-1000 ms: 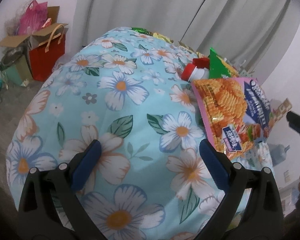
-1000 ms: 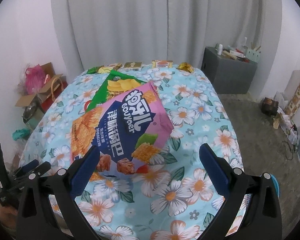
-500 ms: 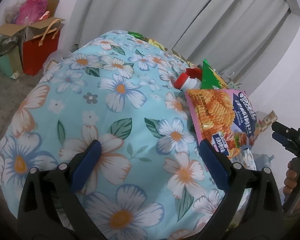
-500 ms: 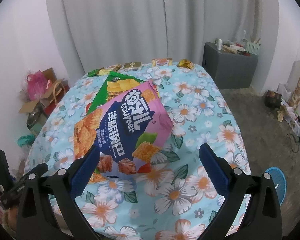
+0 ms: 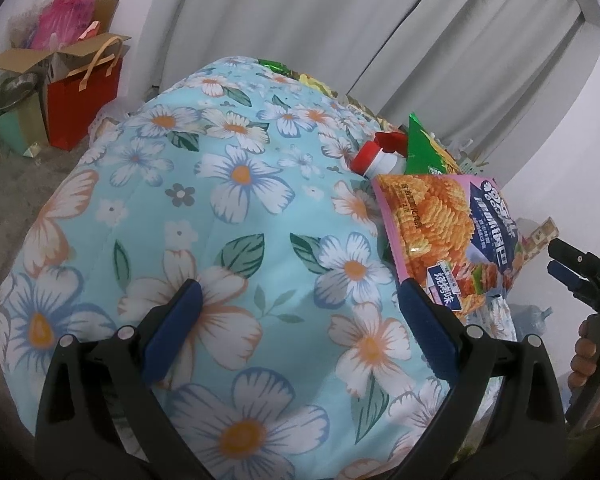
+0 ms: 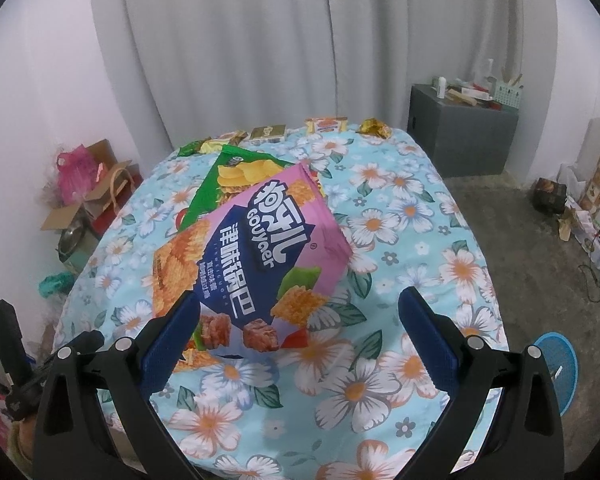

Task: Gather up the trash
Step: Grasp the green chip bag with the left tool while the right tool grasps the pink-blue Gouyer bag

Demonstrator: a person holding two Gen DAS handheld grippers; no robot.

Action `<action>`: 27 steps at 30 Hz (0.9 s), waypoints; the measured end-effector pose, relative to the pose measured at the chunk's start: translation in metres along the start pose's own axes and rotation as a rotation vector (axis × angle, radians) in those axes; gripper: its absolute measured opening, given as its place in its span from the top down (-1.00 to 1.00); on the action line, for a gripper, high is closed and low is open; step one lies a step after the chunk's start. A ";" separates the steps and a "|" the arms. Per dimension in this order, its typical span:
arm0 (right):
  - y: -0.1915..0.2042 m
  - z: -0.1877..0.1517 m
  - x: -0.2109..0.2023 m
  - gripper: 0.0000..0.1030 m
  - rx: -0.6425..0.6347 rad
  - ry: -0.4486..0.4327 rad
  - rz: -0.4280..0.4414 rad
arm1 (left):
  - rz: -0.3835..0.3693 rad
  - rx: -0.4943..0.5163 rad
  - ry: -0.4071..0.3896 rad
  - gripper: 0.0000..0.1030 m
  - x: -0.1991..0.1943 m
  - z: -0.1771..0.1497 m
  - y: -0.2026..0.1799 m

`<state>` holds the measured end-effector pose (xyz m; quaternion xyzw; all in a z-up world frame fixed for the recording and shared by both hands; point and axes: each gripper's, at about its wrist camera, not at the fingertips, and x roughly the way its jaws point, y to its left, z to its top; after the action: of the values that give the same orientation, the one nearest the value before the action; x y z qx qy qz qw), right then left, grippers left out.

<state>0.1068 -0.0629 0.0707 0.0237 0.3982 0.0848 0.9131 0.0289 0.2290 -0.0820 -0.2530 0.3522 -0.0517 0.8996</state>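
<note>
pink snack bag (image 6: 260, 256) lay on floral table (image 6: 400, 208), over green chip bag (image 6: 236, 172). right gripper (image 6: 298, 332) nearer, jaws spread wide, empty; bag just ahead-left, long axis diagonal. left gripper (image 5: 300, 320) likewise agape, bag (image 5: 448, 236) off right.

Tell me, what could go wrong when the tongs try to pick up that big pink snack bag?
The pink snack bag leans on the green chip bag, so pulling it might drag that one along. A red-capped bottle lies right beside them and could roll off the flowered cloth. Both the right tongs and left tongs are open and empty; a slippery bag might slide out if pinched only at its edge.
</note>
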 end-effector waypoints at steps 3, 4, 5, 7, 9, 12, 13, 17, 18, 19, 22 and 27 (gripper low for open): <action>0.001 0.000 0.000 -0.87 0.006 -0.005 0.007 | 0.002 -0.001 -0.005 -0.83 -0.001 0.000 -0.001; 0.001 -0.001 0.000 -0.87 0.010 -0.007 0.010 | 0.003 0.000 -0.004 -0.83 0.000 0.000 -0.001; 0.002 -0.002 -0.001 -0.87 0.015 -0.010 0.016 | 0.004 0.004 -0.004 -0.83 0.000 0.000 -0.001; 0.002 -0.003 0.000 -0.87 0.022 -0.010 0.029 | 0.004 0.008 -0.008 -0.83 0.000 0.000 -0.001; 0.003 -0.007 -0.002 -0.87 0.036 -0.014 0.050 | 0.001 0.008 -0.008 -0.83 0.001 0.001 -0.001; 0.003 -0.012 -0.009 -0.87 0.066 -0.029 0.108 | -0.008 0.002 -0.017 -0.83 0.000 0.000 0.000; 0.002 -0.014 -0.011 -0.87 0.076 -0.025 0.129 | -0.009 -0.002 -0.020 -0.83 0.000 0.000 0.001; 0.002 -0.025 -0.010 -0.87 0.111 0.024 0.207 | -0.013 -0.010 -0.026 -0.83 0.000 0.001 0.001; 0.002 -0.029 -0.007 -0.87 0.119 0.039 0.236 | -0.016 -0.012 -0.026 -0.83 -0.001 0.001 0.002; 0.002 -0.032 -0.004 -0.85 0.126 0.051 0.263 | -0.017 -0.013 -0.027 -0.83 -0.001 0.000 0.002; 0.006 -0.040 0.007 -0.71 0.145 0.089 0.322 | -0.018 -0.016 -0.022 -0.83 -0.001 0.001 0.002; 0.009 -0.049 0.034 -0.48 0.196 0.159 0.401 | -0.012 -0.021 -0.019 -0.83 0.000 0.001 0.002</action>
<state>0.0928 -0.0495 0.0140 0.1840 0.4623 0.2272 0.8371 0.0293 0.2314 -0.0820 -0.2649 0.3427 -0.0509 0.8999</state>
